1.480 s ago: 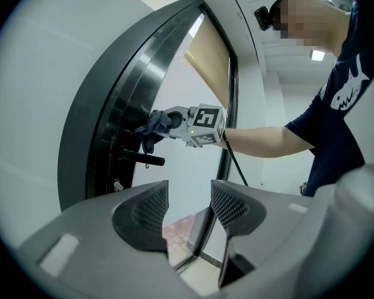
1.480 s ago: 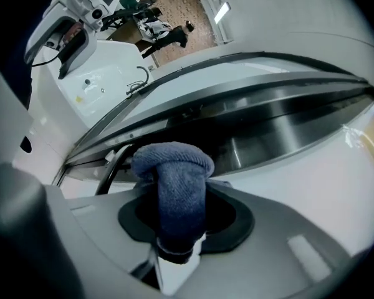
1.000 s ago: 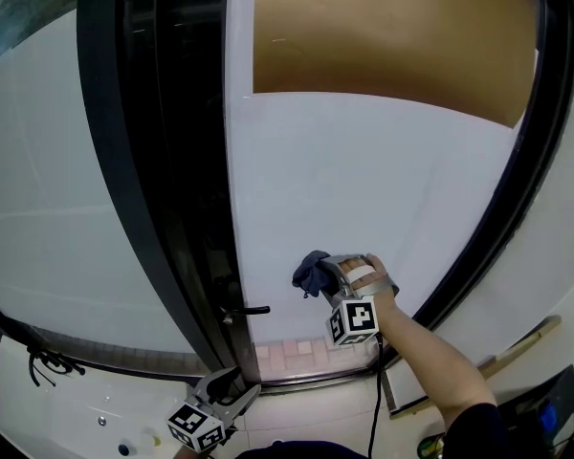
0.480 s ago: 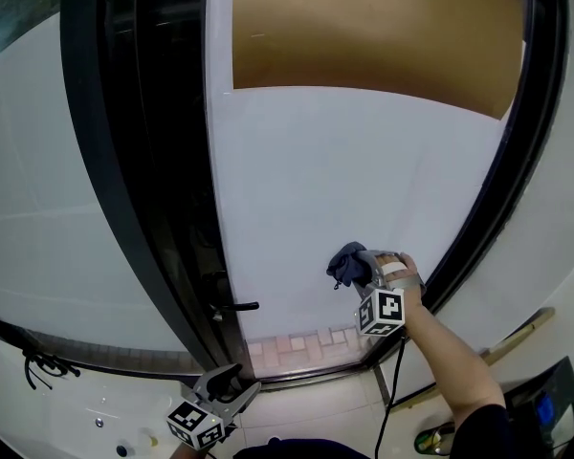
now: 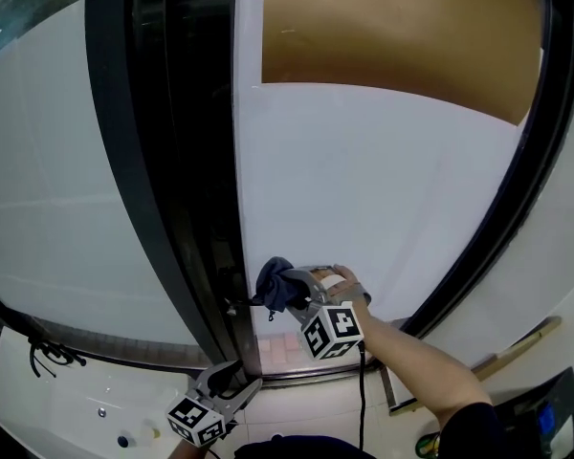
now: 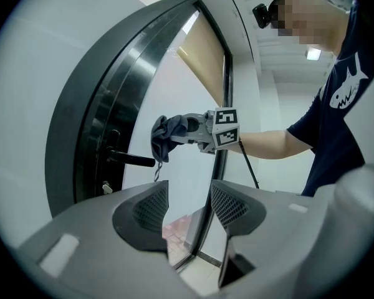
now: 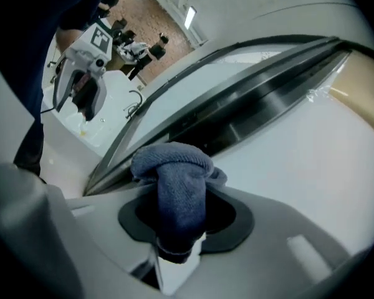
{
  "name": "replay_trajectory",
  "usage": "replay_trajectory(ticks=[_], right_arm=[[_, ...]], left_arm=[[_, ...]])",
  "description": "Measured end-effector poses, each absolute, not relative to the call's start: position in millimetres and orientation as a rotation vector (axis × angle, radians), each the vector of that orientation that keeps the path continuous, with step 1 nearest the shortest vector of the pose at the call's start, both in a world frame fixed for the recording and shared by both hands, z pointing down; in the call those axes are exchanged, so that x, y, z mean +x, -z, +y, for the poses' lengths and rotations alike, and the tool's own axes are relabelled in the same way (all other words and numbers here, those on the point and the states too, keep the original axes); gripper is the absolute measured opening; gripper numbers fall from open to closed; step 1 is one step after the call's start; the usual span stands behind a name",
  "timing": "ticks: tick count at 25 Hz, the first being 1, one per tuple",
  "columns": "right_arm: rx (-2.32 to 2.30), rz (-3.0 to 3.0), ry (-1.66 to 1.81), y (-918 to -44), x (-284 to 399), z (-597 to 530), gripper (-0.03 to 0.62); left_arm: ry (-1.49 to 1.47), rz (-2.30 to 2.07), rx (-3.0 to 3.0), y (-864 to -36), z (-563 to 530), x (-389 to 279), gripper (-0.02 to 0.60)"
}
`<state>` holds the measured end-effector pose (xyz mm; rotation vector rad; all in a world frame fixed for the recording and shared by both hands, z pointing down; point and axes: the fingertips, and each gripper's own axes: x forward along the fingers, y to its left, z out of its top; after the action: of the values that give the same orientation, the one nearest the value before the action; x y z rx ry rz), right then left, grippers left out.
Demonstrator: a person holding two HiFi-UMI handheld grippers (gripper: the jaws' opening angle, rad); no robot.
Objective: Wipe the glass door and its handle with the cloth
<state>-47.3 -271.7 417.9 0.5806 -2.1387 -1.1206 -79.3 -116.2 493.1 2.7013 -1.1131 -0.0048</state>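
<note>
Two handheld grippers at a frosted glass door.
Nearest and low, the left gripper (image 5: 231, 378) hangs with its mesh-padded jaws apart and empty. The right gripper (image 5: 294, 291) clamps a bunched blue terry cloth (image 5: 275, 282) just beside the slim black lever handle (image 6: 131, 159) on the dark-framed glass door (image 5: 383, 189).
</note>
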Motion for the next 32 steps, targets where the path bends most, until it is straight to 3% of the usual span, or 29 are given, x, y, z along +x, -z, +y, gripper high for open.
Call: replay_trajectory(ticks=[6,14,32], right_arm=[[0.448,-2.309,0.976,-422.9,-131.6,-262.6,0.126],[0.344,-2.341,0.722,-469.8,-177.3,-277.0,0.125],[0.288,-2.213,0.798,-499.3,-131.2,-265.1,0.124]], left_arm=[[0.03,-1.192,2.656,-503.4,-112.3,-105.2,0.21],[0.041,-1.266,2.608,-506.7,-113.8,-126.0,0.21],[0.035,-1.218,2.627,-508.2,-127.5,-107.6,0.21]])
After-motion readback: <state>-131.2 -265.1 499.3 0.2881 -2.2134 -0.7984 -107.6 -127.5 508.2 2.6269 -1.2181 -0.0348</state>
